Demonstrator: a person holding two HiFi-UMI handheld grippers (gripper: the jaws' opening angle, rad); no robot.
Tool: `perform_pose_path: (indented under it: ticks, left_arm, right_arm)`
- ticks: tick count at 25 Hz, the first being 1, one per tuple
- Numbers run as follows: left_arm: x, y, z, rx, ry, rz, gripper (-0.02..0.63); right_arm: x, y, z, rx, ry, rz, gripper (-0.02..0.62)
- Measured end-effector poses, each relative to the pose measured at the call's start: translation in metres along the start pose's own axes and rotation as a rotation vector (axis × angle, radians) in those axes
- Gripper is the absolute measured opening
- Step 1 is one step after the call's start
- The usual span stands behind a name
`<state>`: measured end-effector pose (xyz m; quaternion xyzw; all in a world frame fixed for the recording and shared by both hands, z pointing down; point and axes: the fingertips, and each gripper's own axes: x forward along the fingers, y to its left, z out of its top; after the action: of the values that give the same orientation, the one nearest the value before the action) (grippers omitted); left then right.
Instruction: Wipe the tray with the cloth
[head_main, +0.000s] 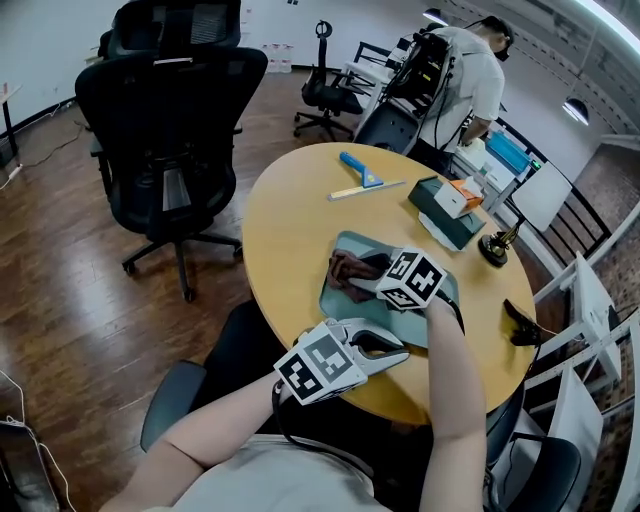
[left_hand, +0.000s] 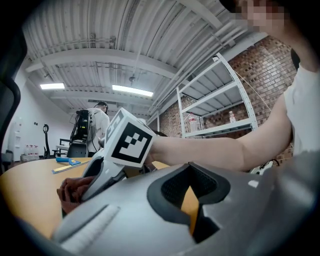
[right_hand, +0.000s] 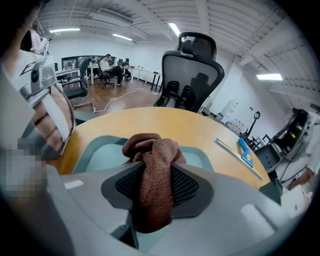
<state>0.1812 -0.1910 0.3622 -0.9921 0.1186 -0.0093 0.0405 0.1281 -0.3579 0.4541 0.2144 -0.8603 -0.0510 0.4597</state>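
A pale green tray (head_main: 338, 296) lies on the round wooden table (head_main: 290, 220), near its front edge. My right gripper (head_main: 368, 283) reaches over the tray and is shut on a brown cloth (head_main: 348, 270), bunched on the tray's left part. In the right gripper view the cloth (right_hand: 155, 170) is pinched between the jaws of the right gripper (right_hand: 156, 192), hanging over the tray (right_hand: 100, 152). My left gripper (head_main: 400, 352) sits by the tray's near edge, jaws together with nothing in them; its own view shows the left gripper (left_hand: 192, 210) and the cloth (left_hand: 72, 189) beyond.
On the far side of the table lie a blue-handled scraper (head_main: 358, 170), a ruler (head_main: 365, 189) and a dark green box (head_main: 447, 212) with a small orange-white box (head_main: 460, 195). A black office chair (head_main: 170, 120) stands to the left. A person (head_main: 465, 80) works at the back.
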Motion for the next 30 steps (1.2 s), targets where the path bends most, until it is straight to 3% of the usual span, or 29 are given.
perform_pose_path:
  ticks: [13, 30]
  left_arm:
    - [-0.001, 0.000, -0.001, 0.000, -0.001, 0.000, 0.002]
    - [-0.001, -0.002, 0.001, -0.001, 0.002, -0.006, 0.001]
  right_arm:
    - [0.009, -0.013, 0.004, 0.023, 0.014, -0.041, 0.146]
    - [-0.049, -0.042, -0.088, 0.202, 0.061, -0.127, 0.146]
